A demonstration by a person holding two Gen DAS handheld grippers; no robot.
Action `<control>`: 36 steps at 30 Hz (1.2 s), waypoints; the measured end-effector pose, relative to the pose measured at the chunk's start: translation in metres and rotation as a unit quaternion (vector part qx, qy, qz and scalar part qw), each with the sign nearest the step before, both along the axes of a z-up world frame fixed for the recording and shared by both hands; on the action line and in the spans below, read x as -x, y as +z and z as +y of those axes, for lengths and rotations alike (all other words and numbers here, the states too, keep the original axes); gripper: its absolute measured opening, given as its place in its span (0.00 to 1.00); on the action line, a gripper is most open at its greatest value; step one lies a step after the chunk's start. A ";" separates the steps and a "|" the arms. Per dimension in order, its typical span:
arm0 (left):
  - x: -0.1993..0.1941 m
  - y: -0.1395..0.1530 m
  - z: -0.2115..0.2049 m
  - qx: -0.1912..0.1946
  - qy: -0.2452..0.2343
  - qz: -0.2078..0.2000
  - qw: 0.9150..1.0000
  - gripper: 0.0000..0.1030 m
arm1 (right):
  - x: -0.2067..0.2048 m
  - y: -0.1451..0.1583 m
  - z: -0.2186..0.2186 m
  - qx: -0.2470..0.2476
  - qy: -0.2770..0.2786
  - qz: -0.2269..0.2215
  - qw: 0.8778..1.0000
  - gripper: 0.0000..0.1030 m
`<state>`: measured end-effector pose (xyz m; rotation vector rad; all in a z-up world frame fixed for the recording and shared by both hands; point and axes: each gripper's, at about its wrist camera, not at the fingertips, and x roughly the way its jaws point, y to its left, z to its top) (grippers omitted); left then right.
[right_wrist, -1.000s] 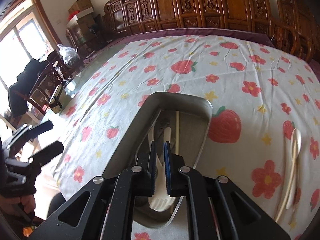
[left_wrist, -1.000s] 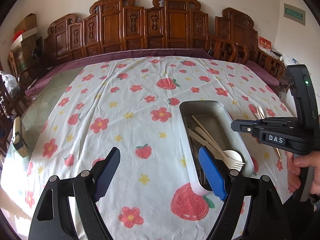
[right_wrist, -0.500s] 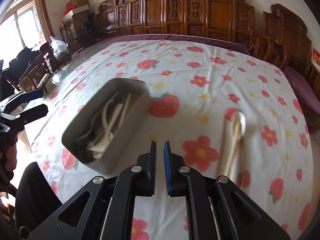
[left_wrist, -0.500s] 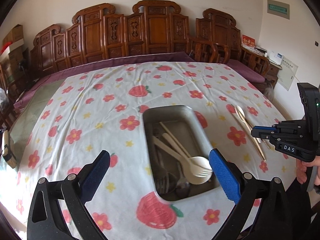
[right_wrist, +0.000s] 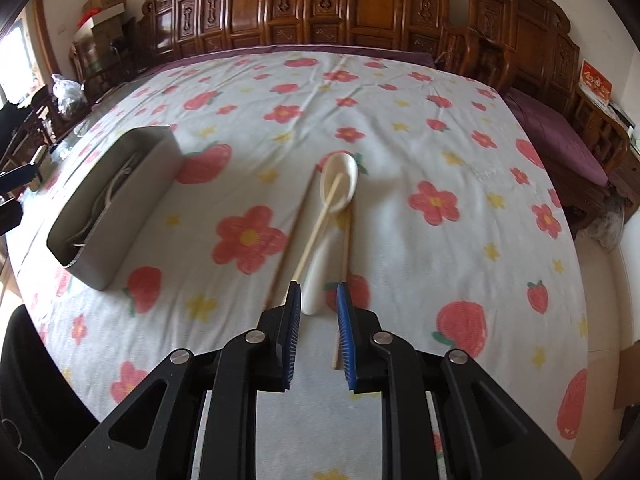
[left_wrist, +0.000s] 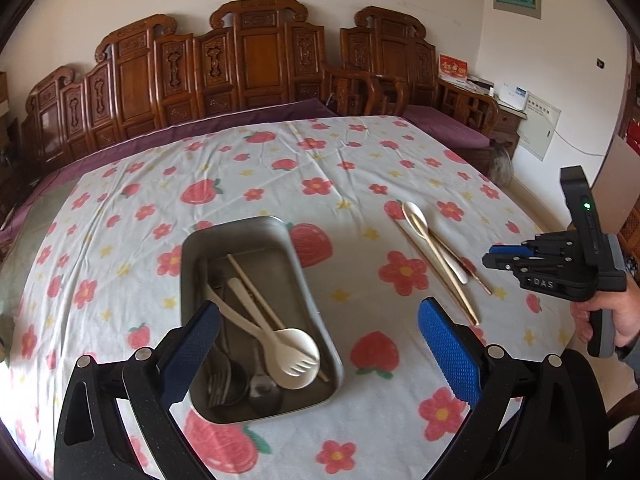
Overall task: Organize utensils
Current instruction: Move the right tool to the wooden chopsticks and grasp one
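Observation:
A grey metal tray [left_wrist: 304, 272] [right_wrist: 132, 184] lies on the flowered cloth and holds a cream spork [left_wrist: 296, 354], chopsticks and dark metal cutlery. To its right on the cloth lie a cream spoon [left_wrist: 424, 226] [right_wrist: 340, 180] and loose chopsticks [left_wrist: 444, 276] [right_wrist: 316, 232]. My left gripper [left_wrist: 320, 340] stands wide open above the tray's near end, holding nothing. My right gripper [right_wrist: 318, 312] hangs just over the near end of the spoon's handle; its jaws are opening, a narrow gap between them, and the pads do not press on the handle. The right gripper [left_wrist: 508, 258] also shows from the side, held by a hand.
Carved wooden chairs [left_wrist: 256, 60] line the far side of the table. A purple cloth [right_wrist: 556, 132] edges the table at the back and right. Boxes [right_wrist: 104, 0] and a bag stand at the far left. The table edge runs close on the right.
My right gripper swung from over the tray rightward to the spoon and chopsticks and began to part its jaws. My left gripper opened wider and shifted right over the tray.

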<state>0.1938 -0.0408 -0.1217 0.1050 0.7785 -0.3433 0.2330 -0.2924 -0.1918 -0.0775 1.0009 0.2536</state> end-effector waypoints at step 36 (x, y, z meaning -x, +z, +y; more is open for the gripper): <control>0.009 -0.017 -0.057 -0.015 -0.039 0.030 0.999 0.93 | -0.049 -0.044 -0.020 0.043 -0.035 0.065 0.996 0.06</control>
